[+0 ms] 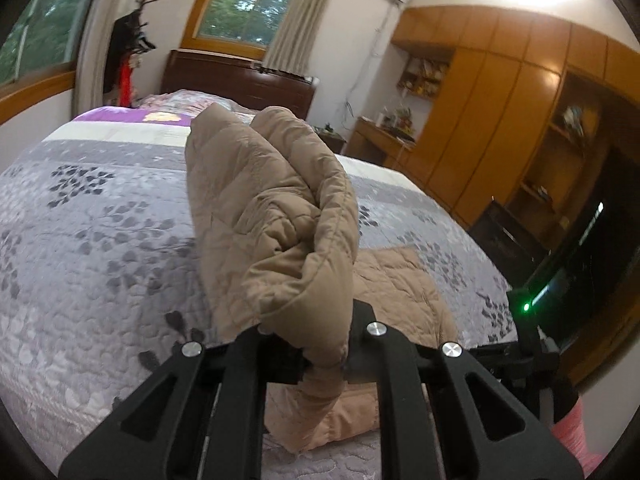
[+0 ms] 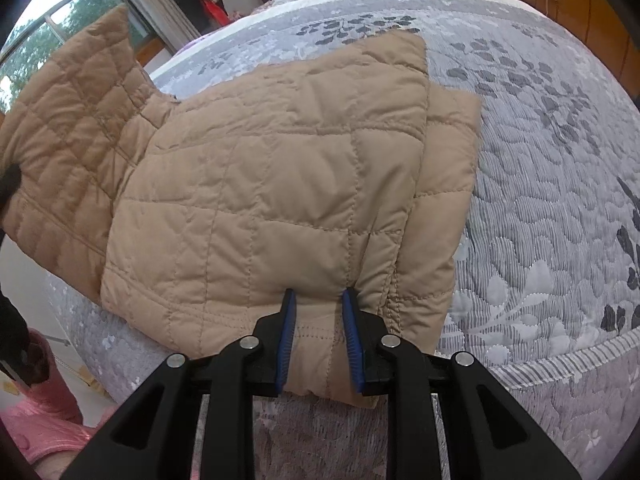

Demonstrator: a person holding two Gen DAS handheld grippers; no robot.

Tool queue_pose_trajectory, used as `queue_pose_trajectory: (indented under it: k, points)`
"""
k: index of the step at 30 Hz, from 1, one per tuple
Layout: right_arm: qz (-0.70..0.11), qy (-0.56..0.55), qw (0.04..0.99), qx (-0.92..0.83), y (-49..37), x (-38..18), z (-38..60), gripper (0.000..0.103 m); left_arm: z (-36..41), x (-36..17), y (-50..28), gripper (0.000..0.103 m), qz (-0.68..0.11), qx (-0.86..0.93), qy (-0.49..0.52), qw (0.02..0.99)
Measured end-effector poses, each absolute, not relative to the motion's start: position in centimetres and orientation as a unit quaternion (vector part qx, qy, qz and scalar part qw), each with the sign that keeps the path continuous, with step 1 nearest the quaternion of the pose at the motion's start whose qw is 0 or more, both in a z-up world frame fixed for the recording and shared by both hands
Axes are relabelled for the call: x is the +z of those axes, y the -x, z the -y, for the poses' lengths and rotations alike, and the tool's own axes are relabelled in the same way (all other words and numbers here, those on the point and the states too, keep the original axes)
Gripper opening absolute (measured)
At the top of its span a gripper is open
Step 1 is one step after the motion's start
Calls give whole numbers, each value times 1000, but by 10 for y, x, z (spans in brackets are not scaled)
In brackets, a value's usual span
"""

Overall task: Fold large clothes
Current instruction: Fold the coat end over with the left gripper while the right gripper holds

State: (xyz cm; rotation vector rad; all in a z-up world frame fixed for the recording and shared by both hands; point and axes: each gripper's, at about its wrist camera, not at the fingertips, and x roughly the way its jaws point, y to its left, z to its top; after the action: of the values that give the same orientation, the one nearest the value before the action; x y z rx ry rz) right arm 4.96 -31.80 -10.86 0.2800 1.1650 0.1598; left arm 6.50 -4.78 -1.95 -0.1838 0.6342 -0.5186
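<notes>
i count one jacket (image 2: pixel 256 184), tan and quilted, lying folded on the one bed (image 2: pixel 540 208) near its front edge. i use the jacket as my landmark.

my right gripper (image 2: pixel 318 300) sits at the jacket's near hem, its two blue pads (image 2: pixel 354 340) either side of a strip of the hem. the pads look to press the fabric between them, so i read it as clenched on the jacket. two layers show at the jacket's right side, one edge stepped out past the other.

my left gripper (image 1: pixel 316 356) has a bunched part of the same jacket (image 1: pixel 276 216) raised off the bed, the fabric standing up in front of the lens in two puffed lobes. the fingertips are buried under the cloth, but the fabric narrows to a pinch where they meet, so i take it as clenched on the jacket. in the right view that raised part stands up at the jacket's left end.

beyond the jacket: one dark headboard (image 1: pixel 240 80), one window (image 1: pixel 248 4) above it, one curtain (image 1: pixel 296 16), wooden wardrobes (image 1: pixel 500 92) to the right. a pink sleeve (image 2: pixel 44 412) shows left of the jacket's near corner.
</notes>
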Motion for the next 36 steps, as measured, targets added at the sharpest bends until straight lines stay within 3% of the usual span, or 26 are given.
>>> queue_pose_trajectory:
  k: [12, 36]
  points:
    - [-550, -137, 821, 69, -46, -102, 323, 23, 112, -58, -72, 10, -358, -310, 19, 881]
    - [-559, -130, 816, 68, -51, -112, 313, 25, 144, -131, -91, 16, -424, -336, -4, 841]
